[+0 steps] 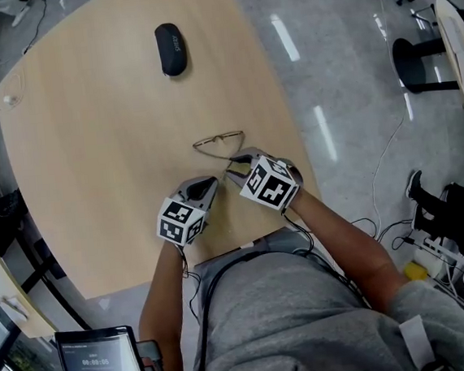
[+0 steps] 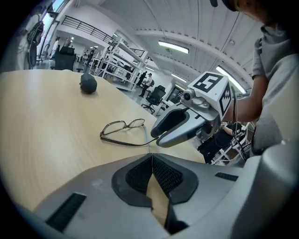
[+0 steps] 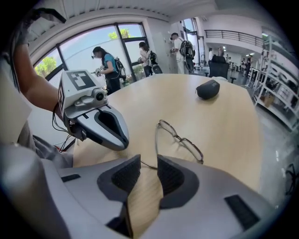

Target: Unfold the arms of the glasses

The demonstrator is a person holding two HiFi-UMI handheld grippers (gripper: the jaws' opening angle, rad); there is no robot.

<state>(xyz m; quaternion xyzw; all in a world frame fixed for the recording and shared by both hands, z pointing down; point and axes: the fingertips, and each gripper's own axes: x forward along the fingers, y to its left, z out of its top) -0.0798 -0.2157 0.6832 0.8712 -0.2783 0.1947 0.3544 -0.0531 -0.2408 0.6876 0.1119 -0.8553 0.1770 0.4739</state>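
Glasses [image 1: 218, 143]: on the table [image 1: 92, 170], just beyond both grippers. The lens front is on the far side, with its long axis running left to right.
Straight temple arm [image 3: 155, 142]: points back toward the person.
Slanting temple arm [image 2: 129, 144]: lies behind the front, with its end at the right tips.
Right gripper [image 3: 148, 164]: the nearer one. Jaws half apart and pressing nothing; the thin temple end crosses the gap at the tips.
Left gripper [image 2: 152, 158]: jaws together and empty, close beside the right gripper.
Next move (judgement): the right jaws nip that end and swing it outward.
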